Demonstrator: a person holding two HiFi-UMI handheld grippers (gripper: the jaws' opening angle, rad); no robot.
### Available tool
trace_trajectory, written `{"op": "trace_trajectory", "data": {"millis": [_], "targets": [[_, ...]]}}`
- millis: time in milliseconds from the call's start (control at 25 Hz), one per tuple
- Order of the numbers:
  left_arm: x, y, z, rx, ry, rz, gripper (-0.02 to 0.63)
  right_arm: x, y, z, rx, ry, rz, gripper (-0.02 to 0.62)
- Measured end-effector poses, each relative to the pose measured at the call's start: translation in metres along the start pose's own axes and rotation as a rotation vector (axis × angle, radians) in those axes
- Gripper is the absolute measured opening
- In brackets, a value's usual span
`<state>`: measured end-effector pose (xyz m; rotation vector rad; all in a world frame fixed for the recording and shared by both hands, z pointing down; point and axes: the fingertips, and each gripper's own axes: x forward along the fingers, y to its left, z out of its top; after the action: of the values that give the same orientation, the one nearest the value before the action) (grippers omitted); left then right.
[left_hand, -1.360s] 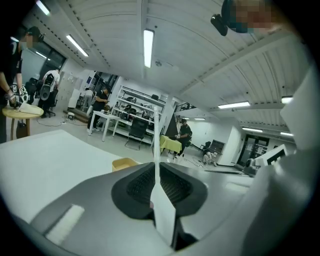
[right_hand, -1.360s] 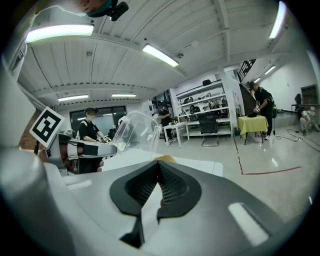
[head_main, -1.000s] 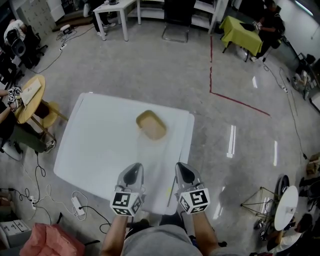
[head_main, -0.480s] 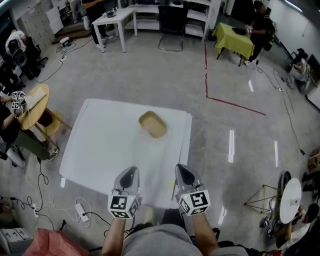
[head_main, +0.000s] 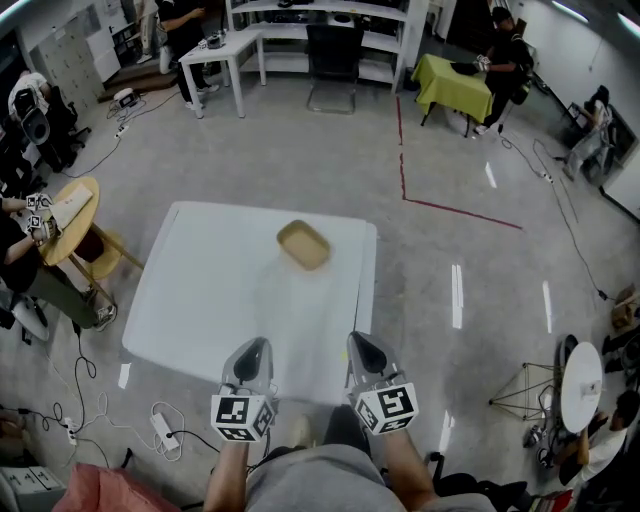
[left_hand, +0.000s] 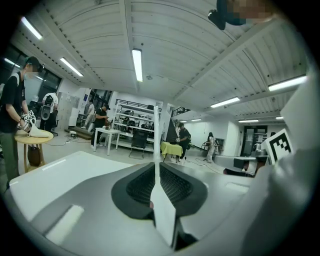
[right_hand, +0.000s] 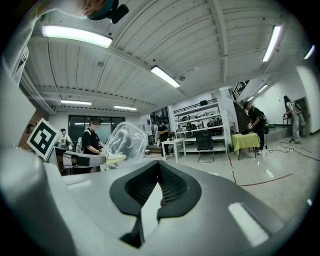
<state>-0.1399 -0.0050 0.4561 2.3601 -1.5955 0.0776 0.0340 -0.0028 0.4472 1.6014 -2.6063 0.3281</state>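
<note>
My left gripper (head_main: 252, 350) hangs over the front edge of a white table (head_main: 200, 290). Its jaws are shut on a thin clear plastic cover, seen edge-on as a pale strip (left_hand: 156, 130) rising from my left gripper (left_hand: 156, 167). In the right gripper view the same clear cover (right_hand: 125, 142) bulges up beside the left gripper's marker cube (right_hand: 42, 137). My right gripper (head_main: 362, 345) is level with the left one, a hand's width to its right. The right gripper (right_hand: 159, 167) is shut with nothing between its jaws. A tan tray (head_main: 304, 244) lies at the table's far side.
A person works at a round wooden side table (head_main: 60, 205) to the left. Cables and a power strip (head_main: 160, 425) lie on the floor by the table's near left corner. A red tape line (head_main: 450, 205) marks the floor to the right. Desks, shelves and a yellow-green table (head_main: 450, 80) stand at the back.
Both grippers have drawn back toward the table's front edge and tilted up. The tan tray has dropped out of the left gripper view. Both jaws stay shut.
</note>
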Motion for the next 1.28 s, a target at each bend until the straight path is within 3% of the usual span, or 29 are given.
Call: {"op": "trace_trajectory", "data": {"millis": [680,1280], "targets": [[-0.045,0.006,-0.005,0.01,-0.007,0.019,0.038,-0.03,0.036,-0.004,-0.015,-0.015,0.001,0.005],[-0.043,-0.002,-0.005,0.015,-0.01,0.021,0.038,-0.031,0.03,-0.005,-0.014,-0.002,0.009,0.003]]}}
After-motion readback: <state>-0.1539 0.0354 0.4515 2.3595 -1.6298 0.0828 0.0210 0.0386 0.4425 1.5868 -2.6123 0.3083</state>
